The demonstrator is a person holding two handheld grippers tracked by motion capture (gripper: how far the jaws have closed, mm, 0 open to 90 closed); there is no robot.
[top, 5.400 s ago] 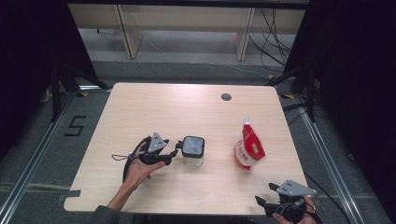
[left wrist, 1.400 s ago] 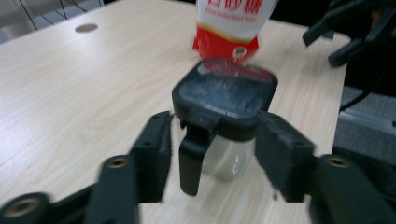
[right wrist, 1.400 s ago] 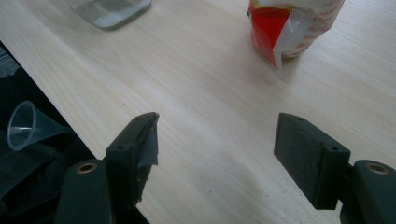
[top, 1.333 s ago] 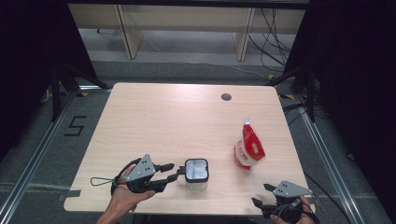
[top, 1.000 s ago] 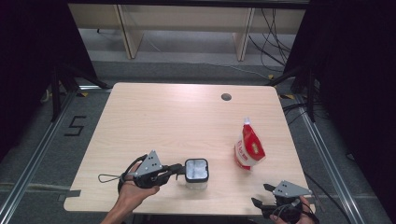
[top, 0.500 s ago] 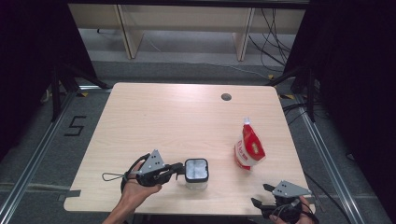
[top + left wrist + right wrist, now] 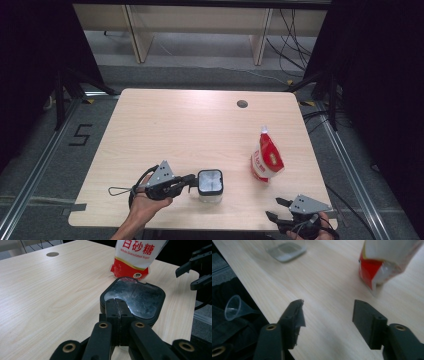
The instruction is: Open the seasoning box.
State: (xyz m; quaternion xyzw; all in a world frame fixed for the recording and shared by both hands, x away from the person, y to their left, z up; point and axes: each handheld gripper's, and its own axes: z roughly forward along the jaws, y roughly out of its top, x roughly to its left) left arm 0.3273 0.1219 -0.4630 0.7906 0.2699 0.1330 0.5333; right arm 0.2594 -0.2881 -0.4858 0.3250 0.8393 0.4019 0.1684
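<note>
the left gripper (image 7: 191, 181) is clamped on the lidded container's (image 7: 210, 182) rim; a jerk could tip it. the right gripper (image 7: 274, 209), jaws apart and just been narrowing on nothing, could nudge the sugar bag (image 7: 266, 159).

My right tool (image 7: 278, 209) sits half past the bottom edge of the high view. In its own view the sugar bag (image 7: 387, 262) loses its top to the frame and the container (image 7: 285, 250) is a blur. In my left tool's view, the jaws cover the container lid's (image 7: 140, 298) near rim
</note>
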